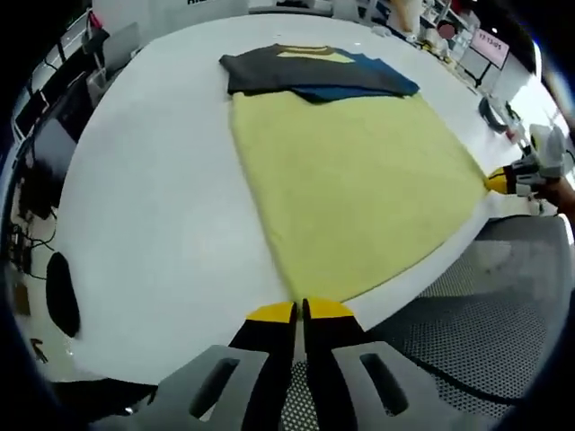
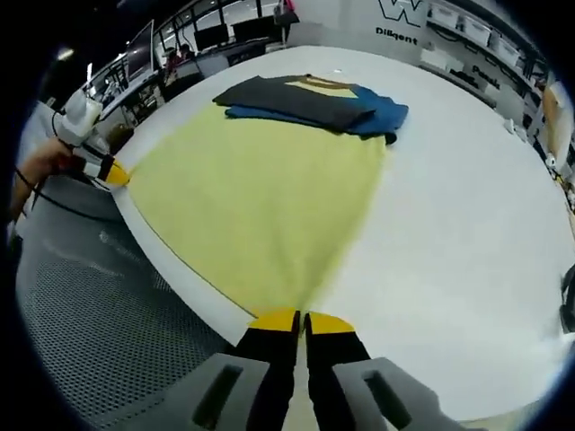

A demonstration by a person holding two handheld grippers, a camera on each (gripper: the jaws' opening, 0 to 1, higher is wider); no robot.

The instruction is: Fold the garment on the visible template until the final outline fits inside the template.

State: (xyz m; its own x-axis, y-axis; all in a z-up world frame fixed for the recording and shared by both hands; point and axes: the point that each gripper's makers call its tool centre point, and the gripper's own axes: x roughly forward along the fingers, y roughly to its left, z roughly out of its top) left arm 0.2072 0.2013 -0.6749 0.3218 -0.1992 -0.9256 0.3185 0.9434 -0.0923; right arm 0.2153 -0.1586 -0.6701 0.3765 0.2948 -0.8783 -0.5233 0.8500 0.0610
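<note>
A yellow garment lies spread flat on the white table. Its dark grey and blue sleeves are folded across its far end. My left gripper is shut on the near hem corner at the table's edge. In the left gripper view, the right gripper grips the other hem corner at far right. In the right gripper view, the garment fans out from my right gripper, which is shut on its corner. The left gripper pinches the hem at the left, and the sleeves lie at the far end.
Grey perforated mesh lies below the table's near edge. A black oval object sits at the table's left edge, with monitors beyond. A person's hand holds the left gripper. Shelves with boxes line the back.
</note>
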